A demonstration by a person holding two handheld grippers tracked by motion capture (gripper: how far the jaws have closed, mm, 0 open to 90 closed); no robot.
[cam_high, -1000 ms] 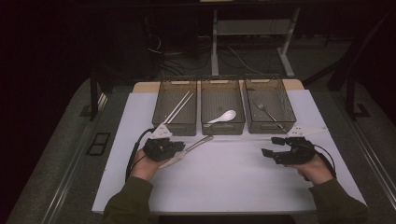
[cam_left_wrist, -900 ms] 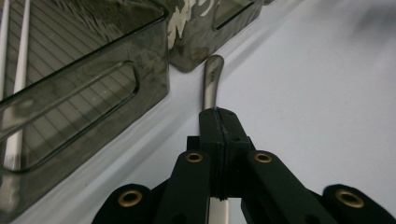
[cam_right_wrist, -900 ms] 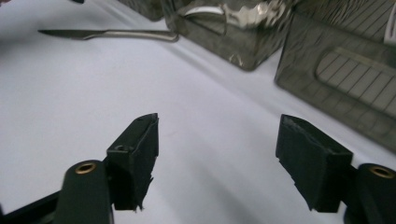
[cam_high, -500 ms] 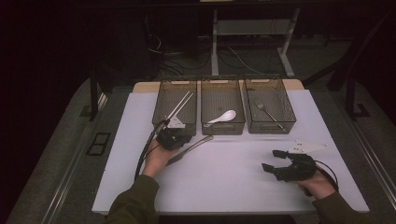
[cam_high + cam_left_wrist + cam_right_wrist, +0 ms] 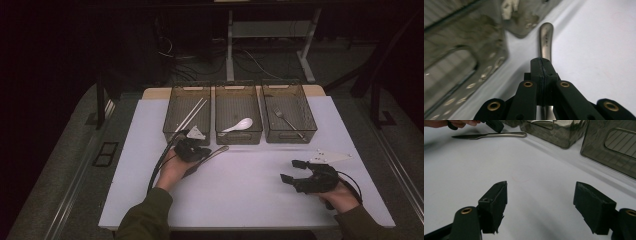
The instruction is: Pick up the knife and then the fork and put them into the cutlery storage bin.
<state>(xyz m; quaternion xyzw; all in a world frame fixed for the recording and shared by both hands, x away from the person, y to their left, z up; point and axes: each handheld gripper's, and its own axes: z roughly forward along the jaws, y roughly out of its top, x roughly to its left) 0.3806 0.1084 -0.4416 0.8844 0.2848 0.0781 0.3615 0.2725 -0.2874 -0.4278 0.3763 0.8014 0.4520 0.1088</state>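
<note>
Three dark mesh bins stand side by side along the far edge of the desk (image 5: 150,200), which is covered by a white sheet. The left bin (image 5: 175,107) holds chopsticks (image 5: 192,112), the middle bin (image 5: 220,107) a white spoon (image 5: 239,125), the right bin (image 5: 305,115) a fork (image 5: 287,120).

Just in front of the left bin, toward the desk's left side, the left gripper (image 5: 192,150) has its jaws pressed together on a metal table knife (image 5: 212,154). In the left gripper view the pads meet over the handle (image 5: 545,40), whose rounded end points toward the gap between the left and middle bins. The knife lies flat on the white sheet, its handle angled toward the middle bin and its blade (image 5: 466,136) toward the near left.

Well apart, near the desk's right front corner, the right gripper (image 5: 292,171) is held low over bare sheet, its jaws standing wide with nothing between them. Its two black pads (image 5: 496,205) frame plain white surface, and they have just been opening.
</note>
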